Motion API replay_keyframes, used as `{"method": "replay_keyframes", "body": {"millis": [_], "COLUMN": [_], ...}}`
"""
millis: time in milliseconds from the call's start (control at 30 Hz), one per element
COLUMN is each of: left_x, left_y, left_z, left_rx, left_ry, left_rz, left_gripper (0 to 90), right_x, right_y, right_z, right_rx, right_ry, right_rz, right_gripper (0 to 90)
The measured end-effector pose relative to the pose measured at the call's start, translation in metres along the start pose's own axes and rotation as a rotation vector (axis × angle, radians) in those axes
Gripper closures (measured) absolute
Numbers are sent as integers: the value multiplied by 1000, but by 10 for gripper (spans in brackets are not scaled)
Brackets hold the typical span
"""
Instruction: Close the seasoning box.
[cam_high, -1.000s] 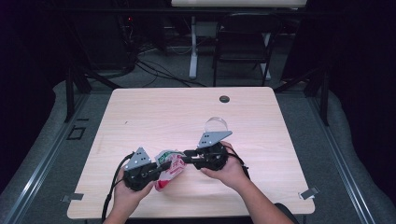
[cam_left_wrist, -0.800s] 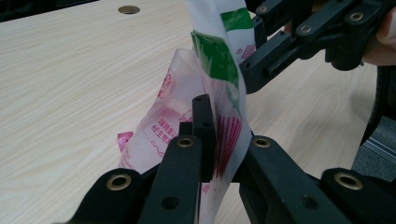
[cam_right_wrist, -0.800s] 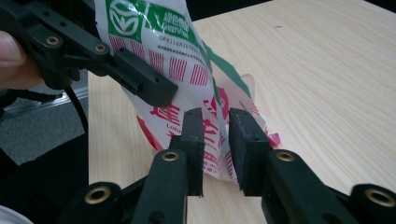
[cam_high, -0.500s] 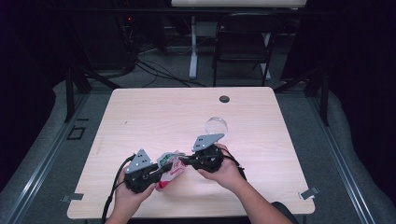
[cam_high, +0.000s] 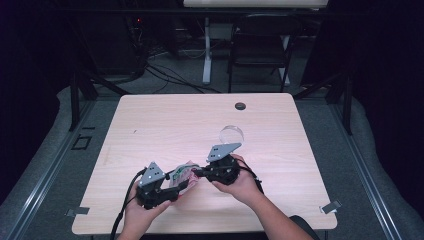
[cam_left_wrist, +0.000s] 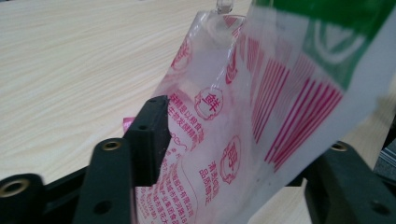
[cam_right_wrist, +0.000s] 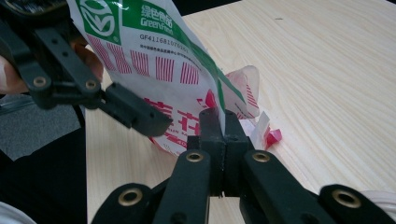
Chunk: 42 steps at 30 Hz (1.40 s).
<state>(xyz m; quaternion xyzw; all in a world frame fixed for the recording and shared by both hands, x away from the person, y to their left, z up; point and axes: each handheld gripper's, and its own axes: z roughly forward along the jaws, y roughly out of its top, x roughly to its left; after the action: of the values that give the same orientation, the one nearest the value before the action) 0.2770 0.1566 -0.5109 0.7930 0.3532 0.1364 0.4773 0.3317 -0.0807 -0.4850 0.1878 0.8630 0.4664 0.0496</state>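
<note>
The right gripper (cam_right_wrist: 223, 126) has its jaws clamped on the edge of a clear plastic bag with red print and a green-and-white label (cam_right_wrist: 159, 60), held up off the pale wooden bench (cam_high: 165, 125). The left gripper (cam_left_wrist: 233, 154) has just been opening its jaws; they now stand apart with the bag hanging between them, one jaw beside its printed face. A clear round lid (cam_high: 231, 134) lies beyond the right jaws.
</note>
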Motion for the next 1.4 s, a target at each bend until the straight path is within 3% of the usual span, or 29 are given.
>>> {"method": "replay_keyframes", "body": {"millis": [133,200,333,567,767,1133,1233,1300,1400], "left_x": [-3,-3,-2,5,7,13,17,20,18], "left_y": [-9,-14,-19,-31,-38,-46,-47,-48,-50], "left_z": [5,9,12,21,32,43,45,50,55], "left_rx": [11,44,32,34,93,97,91,145,175], "left_ry": [16,29,52,69,116,115,98,84,97], "left_rz": [19,29,34,-1,24,19,-4,-22,6], "left_gripper": [418,420,421,377,294,233,214,206,208], "right_x": [0,0,-1,-1,0,-1,-1,-1,0], "right_y": [0,0,0,-1,-2,-4,-4,-4,-4], "right_z": [0,-1,-1,-1,-2,-3,-2,-3,-3], "right_rx": [-8,-8,-1,0,-2,-3,-8,-4,-3], "right_ry": [-3,-5,-2,-5,-9,-8,-9,-10,-11], "right_rz": [3,3,3,2,-3,-4,0,-5,-6], "right_gripper": [900,900,900,900,900,900,900,900,900]}}
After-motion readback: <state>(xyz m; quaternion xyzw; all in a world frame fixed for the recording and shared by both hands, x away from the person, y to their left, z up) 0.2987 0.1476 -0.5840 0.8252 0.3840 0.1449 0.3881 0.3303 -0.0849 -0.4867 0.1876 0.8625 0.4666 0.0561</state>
